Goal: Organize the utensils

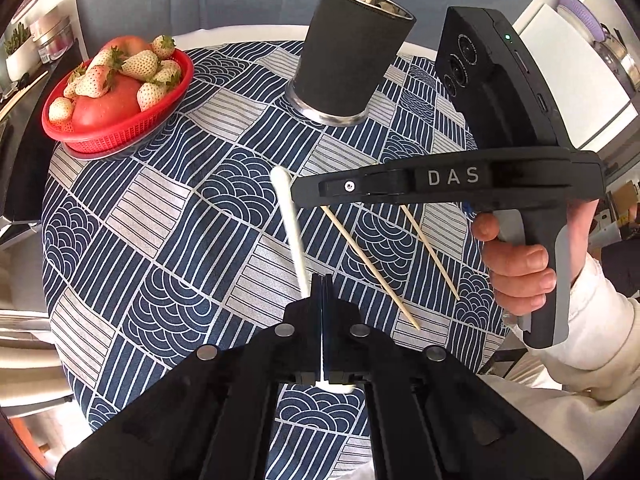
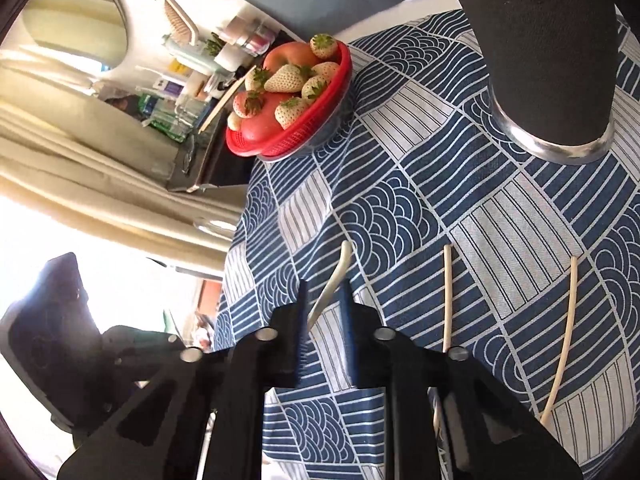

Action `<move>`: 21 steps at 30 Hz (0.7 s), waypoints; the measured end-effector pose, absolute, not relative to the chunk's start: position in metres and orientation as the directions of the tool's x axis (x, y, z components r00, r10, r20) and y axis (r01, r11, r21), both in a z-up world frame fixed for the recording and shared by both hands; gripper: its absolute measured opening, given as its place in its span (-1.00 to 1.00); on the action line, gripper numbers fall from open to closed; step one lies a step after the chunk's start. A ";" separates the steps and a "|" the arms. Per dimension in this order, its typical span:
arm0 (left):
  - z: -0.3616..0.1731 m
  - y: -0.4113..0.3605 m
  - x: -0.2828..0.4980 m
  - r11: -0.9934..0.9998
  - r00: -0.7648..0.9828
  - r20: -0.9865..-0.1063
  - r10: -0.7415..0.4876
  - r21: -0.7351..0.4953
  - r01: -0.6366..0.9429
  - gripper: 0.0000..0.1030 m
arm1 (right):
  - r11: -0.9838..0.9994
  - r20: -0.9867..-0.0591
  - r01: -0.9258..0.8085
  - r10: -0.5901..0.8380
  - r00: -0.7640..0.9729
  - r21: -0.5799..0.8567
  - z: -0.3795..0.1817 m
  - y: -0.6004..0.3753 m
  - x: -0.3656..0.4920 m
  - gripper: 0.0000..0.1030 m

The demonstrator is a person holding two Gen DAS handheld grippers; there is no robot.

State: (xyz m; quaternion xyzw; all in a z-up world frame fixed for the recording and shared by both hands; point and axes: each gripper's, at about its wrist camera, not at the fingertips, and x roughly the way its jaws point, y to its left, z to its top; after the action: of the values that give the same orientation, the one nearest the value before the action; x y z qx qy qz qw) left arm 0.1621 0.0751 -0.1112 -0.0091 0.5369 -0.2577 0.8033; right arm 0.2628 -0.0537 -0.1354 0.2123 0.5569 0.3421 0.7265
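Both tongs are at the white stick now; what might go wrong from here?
1. The left tongs pinch the white stick near one end while the right tongs straddle its far end; a mistimed release may drop it.
2. Two wooden chopsticks lie loose beneath the right tongs and could get swept.
3. The black holder is tall; a bump might tip it.

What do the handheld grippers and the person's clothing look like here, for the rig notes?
The right gripper is matte black with white "DAS" lettering, a grey-backed pistol handle, a lit green indicator and round lenses. The left gripper is black with round silver pins. The sleeve is cream-white.
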 end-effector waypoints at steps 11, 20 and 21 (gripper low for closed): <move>-0.122 0.092 0.170 0.882 0.276 -0.885 -0.374 -0.248 0.400 -0.99 | 0.695 -0.672 -0.252 0.718 0.185 0.673 -0.130 -0.051 0.262 -0.90; -0.154 0.096 0.167 0.911 0.232 -0.917 -0.326 -0.238 0.338 -0.30 | 0.760 -0.745 -0.275 0.642 0.181 0.589 -0.135 -0.049 0.260 -0.60; -0.158 0.097 0.167 0.914 0.227 -0.920 -0.320 -0.237 0.329 -0.28 | 0.765 -0.750 -0.281 0.636 0.183 0.580 -0.135 -0.049 0.260 -0.37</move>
State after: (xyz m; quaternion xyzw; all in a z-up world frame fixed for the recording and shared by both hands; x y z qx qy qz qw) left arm 0.1673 0.0966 -0.1578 0.0038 0.5862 -0.2069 0.7833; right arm 0.2595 -0.0492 -0.1353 0.1579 0.5621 0.3045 0.7526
